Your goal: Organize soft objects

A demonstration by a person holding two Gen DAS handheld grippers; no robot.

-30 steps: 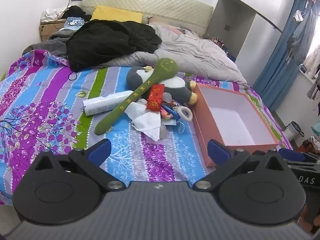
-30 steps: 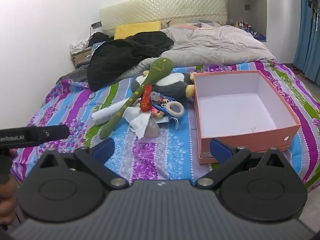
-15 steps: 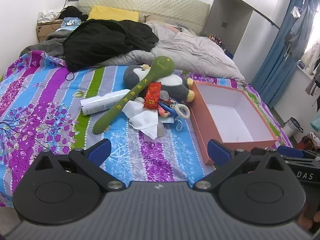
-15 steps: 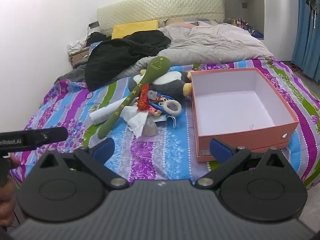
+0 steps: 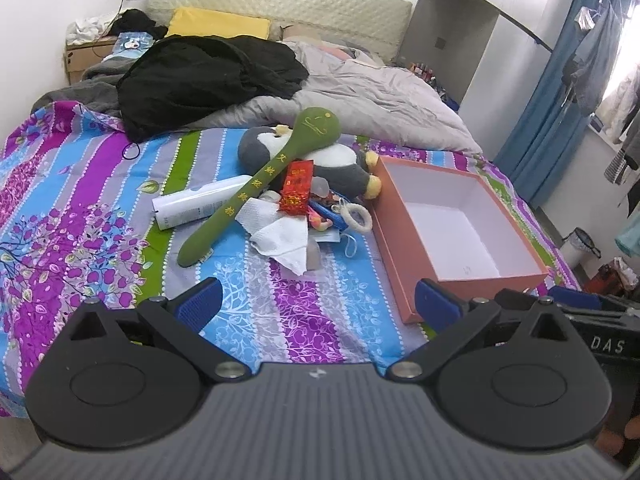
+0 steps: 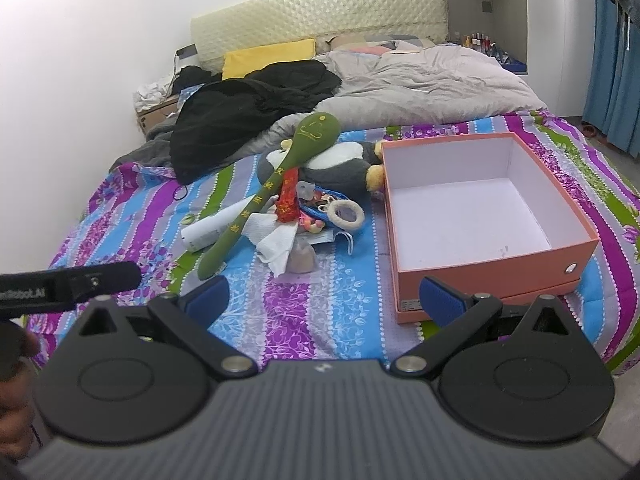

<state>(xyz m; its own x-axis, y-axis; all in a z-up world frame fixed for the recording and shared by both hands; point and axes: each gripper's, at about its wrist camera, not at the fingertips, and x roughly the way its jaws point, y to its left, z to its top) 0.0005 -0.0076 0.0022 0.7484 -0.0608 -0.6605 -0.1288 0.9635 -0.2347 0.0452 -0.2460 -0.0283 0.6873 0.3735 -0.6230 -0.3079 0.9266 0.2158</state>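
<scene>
Holding both the left hand-held gripper (image 5: 316, 300) and the right hand-held gripper (image 6: 324, 294) wide and empty above the bed (image 5: 100, 208), you are facing the light, squashy green plush stick (image 5: 264, 184) lying across the penguin toy (image 5: 340, 168) beside the empty box (image 5: 460, 224), best pinched mid-handle.

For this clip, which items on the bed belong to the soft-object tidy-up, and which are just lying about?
Job: penguin plush, green plush spoon, white tissue, open orange box.

Lying about: black clothing, grey duvet, yellow pillow, white tube.
</scene>
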